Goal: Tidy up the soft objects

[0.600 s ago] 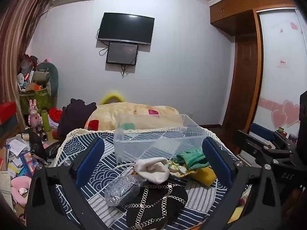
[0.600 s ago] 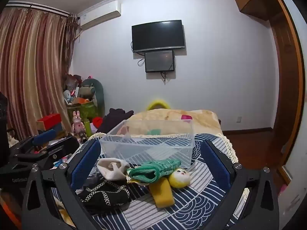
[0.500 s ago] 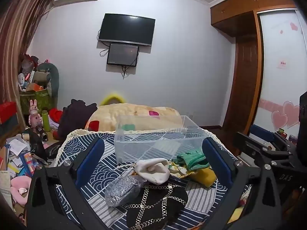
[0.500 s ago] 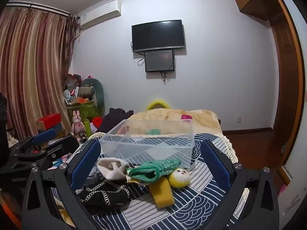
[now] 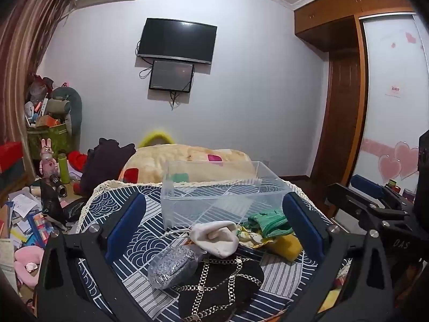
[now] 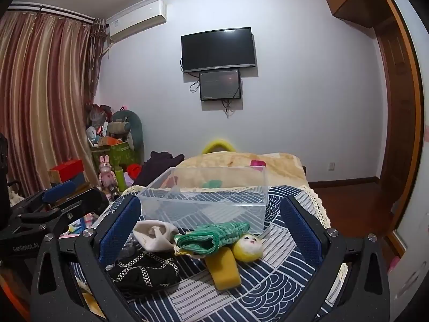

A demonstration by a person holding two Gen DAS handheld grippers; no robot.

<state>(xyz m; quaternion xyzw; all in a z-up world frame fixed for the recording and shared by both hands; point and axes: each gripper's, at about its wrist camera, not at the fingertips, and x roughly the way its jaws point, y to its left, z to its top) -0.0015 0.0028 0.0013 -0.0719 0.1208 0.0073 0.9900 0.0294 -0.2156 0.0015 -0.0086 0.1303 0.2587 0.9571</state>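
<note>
A clear plastic bin (image 5: 222,198) (image 6: 206,201) stands empty on a table with a blue patterned cloth (image 5: 139,238). In front of it lie a white sock (image 5: 217,234) (image 6: 154,234), a green knitted piece (image 5: 269,222) (image 6: 211,234), a yellow doll (image 6: 248,247) on a yellow sponge (image 6: 224,269), a grey glittery pouch (image 5: 171,265) and a black cloth with chain print (image 5: 222,287) (image 6: 144,269). My left gripper (image 5: 214,228) is open and empty, held above the pile. My right gripper (image 6: 211,230) is open and empty, also above the pile.
A bed with a cream blanket (image 5: 187,161) lies behind the table. Clutter and toys (image 5: 48,161) fill the floor at left. A wardrobe and door (image 5: 346,107) stand at right. The other gripper shows at each view's side (image 5: 375,206) (image 6: 53,209).
Both views have shifted very slightly; the objects and both open grippers stay as they were.
</note>
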